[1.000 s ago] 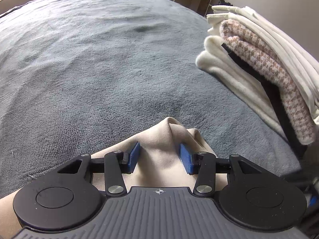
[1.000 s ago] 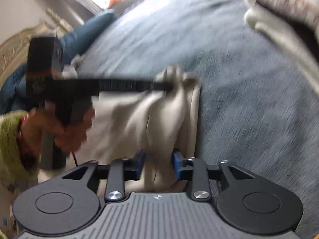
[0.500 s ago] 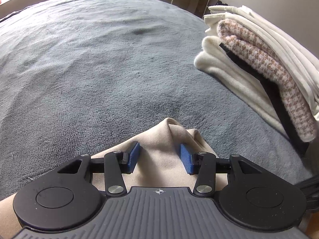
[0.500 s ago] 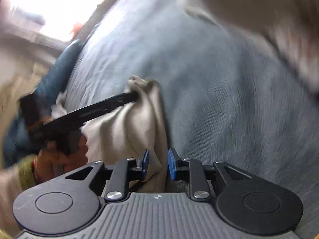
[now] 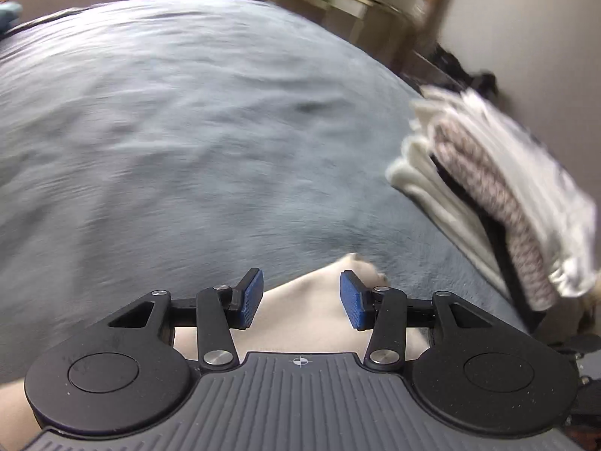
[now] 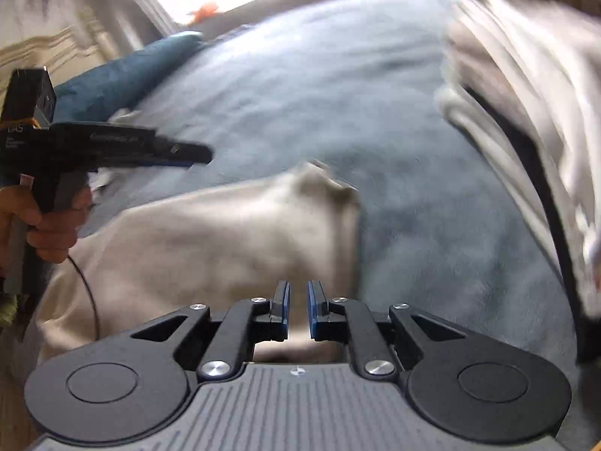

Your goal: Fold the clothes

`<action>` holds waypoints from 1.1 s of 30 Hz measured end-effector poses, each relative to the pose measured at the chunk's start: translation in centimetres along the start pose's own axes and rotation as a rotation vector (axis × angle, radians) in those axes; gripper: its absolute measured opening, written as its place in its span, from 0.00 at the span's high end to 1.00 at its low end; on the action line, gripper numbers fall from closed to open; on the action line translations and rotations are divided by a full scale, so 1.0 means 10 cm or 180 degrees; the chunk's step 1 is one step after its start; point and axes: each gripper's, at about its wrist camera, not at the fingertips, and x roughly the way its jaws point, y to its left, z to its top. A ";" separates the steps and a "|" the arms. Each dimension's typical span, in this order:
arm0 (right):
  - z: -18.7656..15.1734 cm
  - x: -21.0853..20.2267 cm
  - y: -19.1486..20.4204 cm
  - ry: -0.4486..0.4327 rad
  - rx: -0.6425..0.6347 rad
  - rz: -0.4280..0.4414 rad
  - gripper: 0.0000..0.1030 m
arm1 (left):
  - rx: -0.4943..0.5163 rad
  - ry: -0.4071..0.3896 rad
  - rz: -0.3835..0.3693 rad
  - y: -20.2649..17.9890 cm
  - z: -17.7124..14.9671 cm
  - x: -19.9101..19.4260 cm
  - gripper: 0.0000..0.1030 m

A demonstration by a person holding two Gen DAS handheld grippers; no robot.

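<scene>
Your left gripper [image 5: 300,298] hangs half open and empty above the beige garment [image 6: 210,240] on the bed [image 5: 188,131]. Your right gripper [image 6: 298,310] has just been closing, nearly shut; whether it pinches cloth I cannot tell. This fold looks finished, so carry it to the folded pile [image 5: 496,203].

A grey-blue blanketed bed [image 5: 195,143] carries a beige garment [image 6: 210,240] near its front edge and a stack of folded clothes [image 5: 499,203] along its right edge.
</scene>
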 end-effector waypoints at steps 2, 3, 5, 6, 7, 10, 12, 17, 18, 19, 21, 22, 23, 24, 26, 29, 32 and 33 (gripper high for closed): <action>0.03 -0.03 0.21 0.0012 -0.0217 0.0069 0.89 | -0.0116 0.0076 0.0120 0.16 -0.12 -0.33 0.56; 0.01 0.01 0.35 0.0095 -0.0317 0.0065 0.89 | -0.0131 0.0144 0.0180 0.25 -0.21 -0.49 0.56; -0.05 0.09 0.58 0.0261 -0.0462 0.0063 0.88 | -0.0168 0.0320 0.0322 0.40 -0.44 -0.74 0.56; -0.13 0.08 0.61 0.0346 -0.0300 0.0096 0.88 | -0.0239 0.0422 0.0378 0.49 -0.56 -0.85 0.56; -0.18 0.08 0.59 0.0425 -0.0018 0.0136 0.82 | -0.0310 0.0524 0.0434 0.57 -0.69 -0.96 0.56; -0.41 0.06 0.45 0.0619 0.0950 0.0175 0.58 | -0.0692 0.0777 0.0485 0.77 -1.05 -1.24 0.56; -0.59 0.14 0.38 0.0678 0.1420 0.0108 0.58 | -0.1079 0.0917 0.0454 0.89 -1.28 -1.38 0.56; -0.76 0.37 0.15 0.0533 0.2248 0.0198 0.58 | -0.2128 0.1092 0.0244 1.20 -1.77 -1.52 0.54; -0.77 0.43 0.12 0.0510 0.2334 0.0218 0.58 | -0.2259 0.1112 0.0248 1.25 -1.84 -1.50 0.54; -0.77 0.48 0.10 0.0490 0.2411 0.0238 0.56 | -0.2358 0.1089 0.0280 1.29 -1.89 -1.47 0.54; -0.76 0.55 0.06 0.0475 0.2507 0.0288 0.56 | -0.2526 0.0964 0.0266 1.37 -1.92 -1.43 0.53; -0.76 0.59 0.05 0.0478 0.2554 0.0314 0.56 | -0.2620 0.0905 0.0247 1.41 -1.92 -1.41 0.53; -0.75 0.63 0.03 0.0517 0.2595 0.0336 0.56 | -0.2700 0.0841 0.0224 1.43 -1.92 -1.39 0.52; -0.73 0.67 0.02 0.0569 0.2626 0.0329 0.56 | -0.2748 0.0800 0.0218 1.45 -1.92 -1.36 0.50; -0.70 0.72 0.02 0.0587 0.2613 0.0320 0.58 | -0.2807 0.0805 0.0273 1.46 -1.93 -1.27 0.50; -0.64 0.73 0.05 0.0591 0.2451 0.0249 0.80 | -0.2975 0.0769 0.0329 1.49 -1.97 -1.18 0.56; -0.56 0.73 0.12 0.0594 0.2235 0.0160 0.90 | -0.2880 0.0626 0.0391 1.47 -1.92 -1.17 0.71; -0.53 0.73 0.15 0.0595 0.2160 0.0133 0.91 | -0.2831 0.0602 0.0415 1.46 -1.89 -1.17 0.75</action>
